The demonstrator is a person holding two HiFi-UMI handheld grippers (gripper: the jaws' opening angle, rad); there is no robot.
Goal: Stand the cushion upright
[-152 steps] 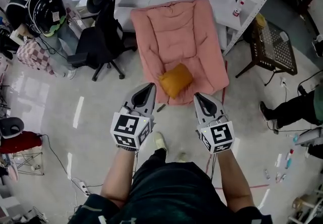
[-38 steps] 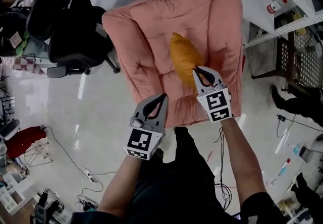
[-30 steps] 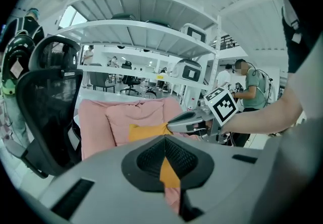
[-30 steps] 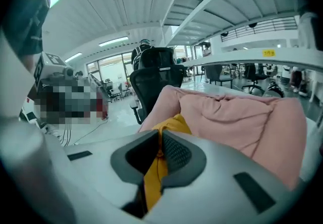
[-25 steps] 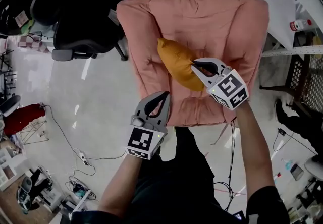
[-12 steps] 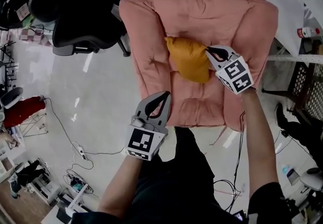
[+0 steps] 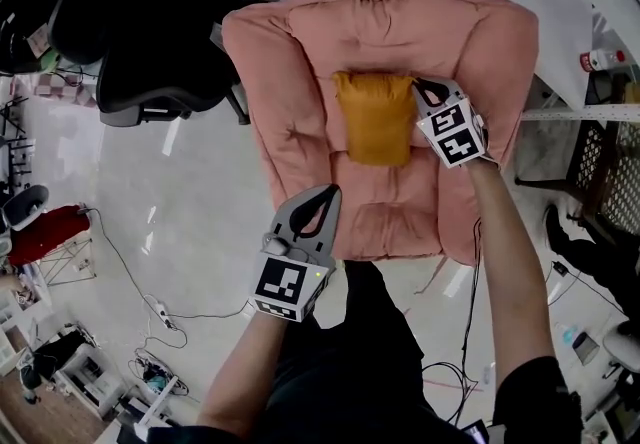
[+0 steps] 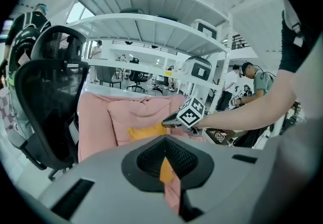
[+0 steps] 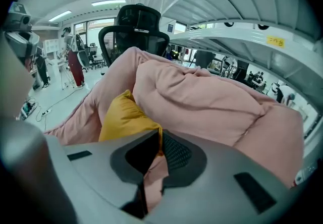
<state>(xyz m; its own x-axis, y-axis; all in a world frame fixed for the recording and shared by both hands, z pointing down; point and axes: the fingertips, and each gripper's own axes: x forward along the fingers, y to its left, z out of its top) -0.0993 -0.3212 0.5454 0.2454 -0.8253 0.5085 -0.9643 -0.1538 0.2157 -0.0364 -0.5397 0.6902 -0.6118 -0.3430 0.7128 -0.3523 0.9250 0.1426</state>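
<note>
Head view, cushion: the orange cushion (image 7: 375,117) stands on edge against the backrest of the pink armchair (image 7: 300,52), at my 12 o'clock.
Head view, right gripper: my right gripper (image 7: 420,84) sits at the cushion's 2 o'clock corner, touching it.
Head view, left gripper: my left gripper (image 7: 333,190) hangs at the cushion's 7 o'clock, over the seat's front edge and well apart from the cushion.
Head view, room: a black office chair (image 7: 150,42) crowds the armchair's left arm at 10 o'clock. A white shelf frame (image 7: 590,112) stands near its right arm at 3 o'clock. The floor (image 7: 190,192) at 8 o'clock is my open way out.
Left gripper view, jaws: pressed together with nothing between them; the cushion (image 8: 146,132) only shows beyond the tips.
Right gripper view, jaws: clamped on a thin fold of the cushion's (image 9: 123,117) corner, with soft pink padding (image 9: 202,102) behind it.
Risk: I judge the cushion is balanced mostly by my pinch, so if I let go abruptly it could tip forward onto the seat.
Risk, cause: the backrest padding is soft and sloped, and the fabric may drag on the pads as I pull out.
</note>
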